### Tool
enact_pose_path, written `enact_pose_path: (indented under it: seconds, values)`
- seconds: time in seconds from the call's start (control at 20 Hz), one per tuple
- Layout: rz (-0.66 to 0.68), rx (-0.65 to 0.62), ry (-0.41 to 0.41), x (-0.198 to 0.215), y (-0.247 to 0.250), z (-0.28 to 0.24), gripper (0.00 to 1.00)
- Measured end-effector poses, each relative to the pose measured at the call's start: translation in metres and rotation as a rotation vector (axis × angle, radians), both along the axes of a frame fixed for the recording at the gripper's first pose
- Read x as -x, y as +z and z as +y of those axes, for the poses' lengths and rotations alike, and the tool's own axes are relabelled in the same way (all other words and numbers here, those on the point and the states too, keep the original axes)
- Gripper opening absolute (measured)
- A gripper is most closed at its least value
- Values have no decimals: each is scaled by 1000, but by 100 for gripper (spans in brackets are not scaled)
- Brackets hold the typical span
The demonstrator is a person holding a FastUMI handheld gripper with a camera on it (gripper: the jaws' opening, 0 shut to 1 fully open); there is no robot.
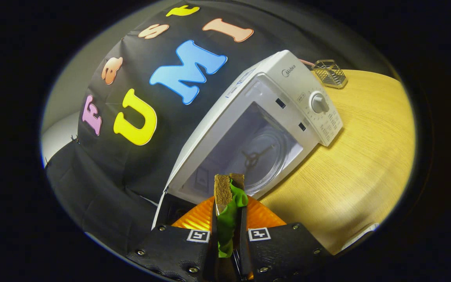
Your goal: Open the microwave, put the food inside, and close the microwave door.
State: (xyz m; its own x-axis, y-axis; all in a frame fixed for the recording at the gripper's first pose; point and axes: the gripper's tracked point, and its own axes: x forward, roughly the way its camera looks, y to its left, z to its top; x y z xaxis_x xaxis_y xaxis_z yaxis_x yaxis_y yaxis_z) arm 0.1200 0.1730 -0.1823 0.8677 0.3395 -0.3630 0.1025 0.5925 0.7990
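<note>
Hand-held gripper (228, 219) pinching a sandwich (228, 196) over an orange plate (194, 217), mostly hidden behind fingers; just beyond, microwave (272, 117) open on the table (366, 156), glass turntable (262, 156) faint; door (163, 213) largely cut off.

Wooden table (366, 156) carries a white microwave (288, 84), door open, and a small wire basket (330, 73) beyond it, near the table's far edge.

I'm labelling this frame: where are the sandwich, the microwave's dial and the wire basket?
sandwich (223, 190): gripper view, brown bread face, clamped between the fingers.
microwave dial (319, 103): gripper view, knob's face.
wire basket (330, 73): gripper view, its mesh side.
</note>
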Motion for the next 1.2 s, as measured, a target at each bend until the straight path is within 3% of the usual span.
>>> enact_pose_path:
  seconds: [0.65, 1.2]
  values:
    - [-79, -20, -222, -99, -27, 2, 21]
    - [-29, -36, -307, -142, -72, 1, 21]
